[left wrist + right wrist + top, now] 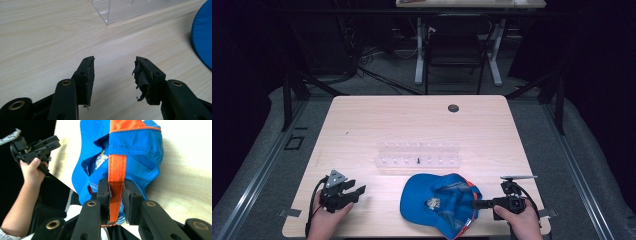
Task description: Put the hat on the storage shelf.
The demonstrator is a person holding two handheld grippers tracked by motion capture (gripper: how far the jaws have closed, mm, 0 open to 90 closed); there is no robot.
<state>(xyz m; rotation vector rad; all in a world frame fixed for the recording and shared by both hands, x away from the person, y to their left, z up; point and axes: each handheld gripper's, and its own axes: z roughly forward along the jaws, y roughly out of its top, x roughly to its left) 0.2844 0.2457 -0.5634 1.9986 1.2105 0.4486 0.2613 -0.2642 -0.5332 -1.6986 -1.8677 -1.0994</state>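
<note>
A blue cap (439, 202) lies upside down near the table's front edge, its inside facing up. My right gripper (477, 204) reaches in from the right and is shut on the cap's orange back strap (116, 177), which runs up between the two jaws of the right gripper (116, 195). The cap's blue fabric (135, 145) bunches beyond the strap. My left gripper (357, 192) is at the front left, held low over the bare wood. The left gripper (113, 72) is open with nothing between its jaws. The cap's brim (202, 37) shows to its right.
A clear acrylic rack (418, 154) stands mid-table behind the cap, with a small dark item (418, 160) in it; its corner (130, 8) lies ahead of the left gripper. A round cable hole (453, 108) sits at the back. A chair and desk stand beyond the table (362, 120).
</note>
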